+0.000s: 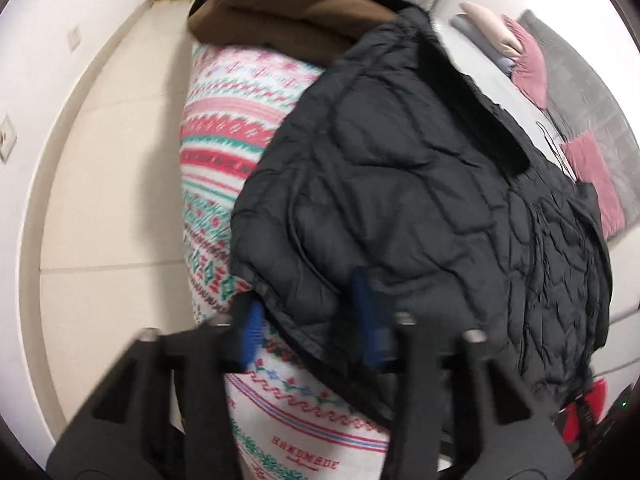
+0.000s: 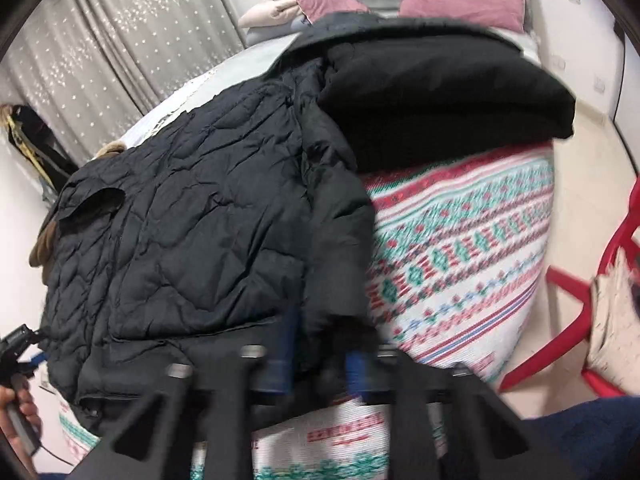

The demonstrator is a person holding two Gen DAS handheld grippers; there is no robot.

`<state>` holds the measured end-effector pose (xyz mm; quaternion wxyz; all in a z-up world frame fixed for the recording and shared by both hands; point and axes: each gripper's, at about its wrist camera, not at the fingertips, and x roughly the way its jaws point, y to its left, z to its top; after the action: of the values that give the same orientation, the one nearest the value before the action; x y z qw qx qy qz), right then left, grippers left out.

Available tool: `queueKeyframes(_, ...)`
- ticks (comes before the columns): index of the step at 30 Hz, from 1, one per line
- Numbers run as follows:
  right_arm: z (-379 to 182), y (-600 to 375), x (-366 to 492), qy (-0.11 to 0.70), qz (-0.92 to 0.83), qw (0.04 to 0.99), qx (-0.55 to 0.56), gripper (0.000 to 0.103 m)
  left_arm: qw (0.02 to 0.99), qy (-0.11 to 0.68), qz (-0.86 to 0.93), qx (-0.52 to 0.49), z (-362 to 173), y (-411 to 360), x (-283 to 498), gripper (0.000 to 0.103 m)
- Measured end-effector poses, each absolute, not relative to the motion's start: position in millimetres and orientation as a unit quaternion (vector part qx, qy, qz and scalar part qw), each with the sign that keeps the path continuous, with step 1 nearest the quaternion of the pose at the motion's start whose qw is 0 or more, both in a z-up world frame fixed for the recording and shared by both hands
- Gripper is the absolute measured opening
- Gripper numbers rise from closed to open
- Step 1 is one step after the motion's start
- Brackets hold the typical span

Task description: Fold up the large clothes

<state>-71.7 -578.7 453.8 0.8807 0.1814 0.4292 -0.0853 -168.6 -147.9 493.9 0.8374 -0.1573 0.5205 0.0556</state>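
Patterned red, green and white bedspread (image 1: pixel 224 152) covers the bed under your tongs. Your left tongs (image 1: pixel 312 332) have the black quilted jacket's (image 1: pixel 400 184) near hem between their blue pads, though blur hides whether they pinch it. Your right tongs (image 2: pixel 320 360) are clenched on the jacket's other near edge. The jacket lies spread across the bed. Beyond it sit a folded brown garment (image 1: pixel 280 12), then pink pillows (image 2: pixel 460 4) at the headboard.

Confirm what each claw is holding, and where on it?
Both hold the black puffer jacket by its near hem: left claw at one corner, right claw further along. Blur leaves the left grip less certain.
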Motion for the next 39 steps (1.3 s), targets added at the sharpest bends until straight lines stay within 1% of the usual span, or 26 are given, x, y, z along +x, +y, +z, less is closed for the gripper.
queueKeyframes(1, 459, -581, -74, 0.422, -0.083, 0.884, 0.182, 0.009, 0.841, 0.516, 0.05, -0.151, 495, -156, -172, 0.015)
queueKeyframes(3, 468, -584, -78, 0.412, -0.078, 0.89, 0.179, 0.006, 0.847, 0.511, 0.048, -0.14, 501, -170, -176, 0.013)
queueKeyframes(7, 482, -595, -80, 0.4, -0.071, 0.893, 0.192, 0.005, 0.849, 0.508, 0.037, -0.143, 503, -175, -188, 0.011)
queueKeyframes(10, 496, -608, -85, 0.385, -0.079, 0.899, 0.193, 0.005, 0.853, 0.507, 0.027, -0.12, 505, -185, -200, 0.011)
queueKeyframes(13, 494, -615, -81, 0.397, -0.095, 0.894, 0.184, 0.005, 0.852, 0.513, 0.023, -0.102, 502, -192, -216, 0.012)
queueKeyframes(14, 490, -614, -77, 0.407, -0.1, 0.89, 0.177, 0.005, 0.852, 0.514, 0.027, -0.096, 499, -192, -211, 0.013)
queueKeyframes(16, 482, -611, -74, 0.424, -0.104, 0.885, 0.163, 0.006, 0.849, 0.518, 0.03, -0.098, 494, -190, -202, 0.019)
queueKeyframes(17, 480, -610, -73, 0.426, -0.105, 0.884, 0.163, 0.008, 0.847, 0.519, 0.035, -0.105, 493, -186, -198, 0.022)
queueKeyframes(19, 482, -612, -78, 0.423, -0.106, 0.884, 0.168, 0.01, 0.847, 0.516, 0.038, -0.122, 493, -177, -192, 0.035)
queueKeyframes(20, 487, -614, -79, 0.417, -0.108, 0.886, 0.173, 0.014, 0.848, 0.512, 0.037, -0.129, 492, -171, -185, 0.037)
queueKeyframes(21, 490, -615, -83, 0.414, -0.114, 0.886, 0.173, 0.026, 0.85, 0.508, 0.037, -0.136, 493, -164, -179, 0.041)
queueKeyframes(22, 494, -617, -85, 0.409, -0.123, 0.888, 0.169, 0.034, 0.851, 0.505, 0.038, -0.142, 494, -158, -172, 0.045)
queueKeyframes(23, 501, -617, -88, 0.396, -0.13, 0.894, 0.164, 0.048, 0.851, 0.502, 0.037, -0.149, 494, -152, -163, 0.047)
queueKeyframes(24, 506, -616, -91, 0.388, -0.131, 0.898, 0.162, 0.054, 0.851, 0.5, 0.034, -0.159, 497, -147, -155, 0.051)
queueKeyframes(26, 519, -616, -90, 0.375, -0.13, 0.904, 0.157, 0.056, 0.85, 0.495, 0.026, -0.176, 498, -129, -126, 0.052)
queueKeyframes(29, 544, -608, -76, 0.357, -0.103, 0.918, 0.141, 0.061, 0.858, 0.472, 0.029, -0.204, 517, -100, -77, 0.053)
queueKeyframes(30, 549, -603, -70, 0.355, -0.091, 0.921, 0.135, 0.064, 0.862, 0.458, 0.027, -0.216, 524, -89, -60, 0.058)
queueKeyframes(31, 556, -597, -61, 0.354, -0.071, 0.923, 0.13, 0.066, 0.866, 0.445, 0.027, -0.227, 533, -80, -44, 0.068)
queueKeyframes(32, 563, -587, -48, 0.356, -0.037, 0.925, 0.125, 0.071, 0.867, 0.436, 0.035, -0.238, 542, -71, -31, 0.072)
queueKeyframes(33, 566, -579, -38, 0.359, -0.015, 0.926, 0.12, 0.076, 0.869, 0.424, 0.049, -0.248, 551, -60, -19, 0.074)
queueKeyframes(35, 571, -561, -12, 0.367, 0.032, 0.924, 0.104, 0.077, 0.881, 0.391, 0.065, -0.26, 560, -43, 3, 0.077)
queueKeyframes(36, 571, -558, -4, 0.368, 0.038, 0.923, 0.101, 0.077, 0.884, 0.382, 0.068, -0.261, 561, -37, 16, 0.083)
queueKeyframes(39, 569, -572, 25, 0.368, 0.044, 0.918, 0.138, 0.078, 0.875, 0.391, 0.082, -0.273, 544, -27, 55, 0.083)
